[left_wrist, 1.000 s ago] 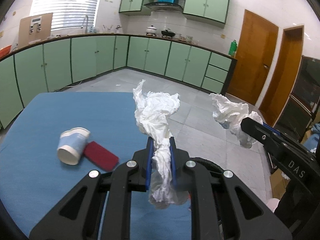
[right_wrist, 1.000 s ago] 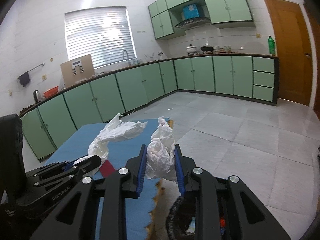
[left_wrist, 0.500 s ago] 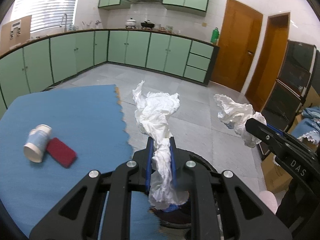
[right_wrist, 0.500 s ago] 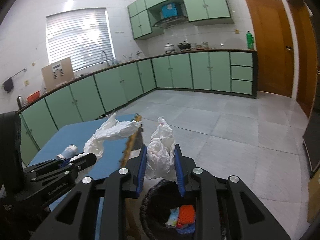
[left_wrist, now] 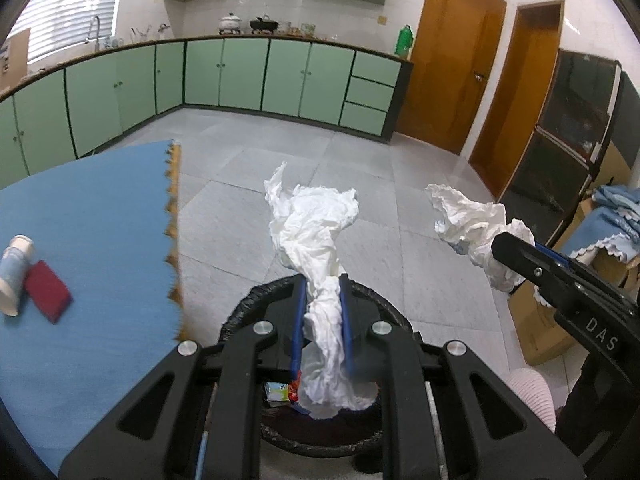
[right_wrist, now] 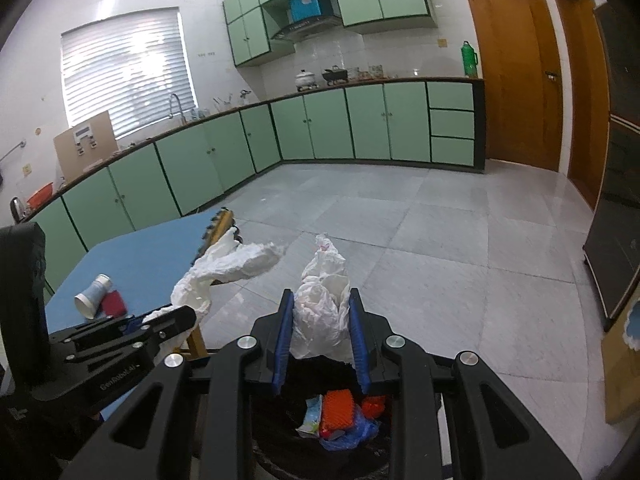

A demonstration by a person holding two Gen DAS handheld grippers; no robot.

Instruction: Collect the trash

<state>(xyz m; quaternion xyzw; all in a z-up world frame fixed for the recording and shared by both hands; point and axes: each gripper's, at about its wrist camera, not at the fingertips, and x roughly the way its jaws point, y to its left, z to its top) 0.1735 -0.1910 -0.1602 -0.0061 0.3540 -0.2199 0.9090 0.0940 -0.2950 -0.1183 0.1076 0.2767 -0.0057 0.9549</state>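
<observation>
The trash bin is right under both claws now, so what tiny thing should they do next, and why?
Probably open and let go. The left claw pinches a crumpled white tissue and the right claw pinches another tissue wad. Both hang above the black-lined trash bin, which already holds wrappers, so the wads should likely fall in.

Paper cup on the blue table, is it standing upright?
No, the paper cup lies on its side on the blue table, beside a red object.
</observation>
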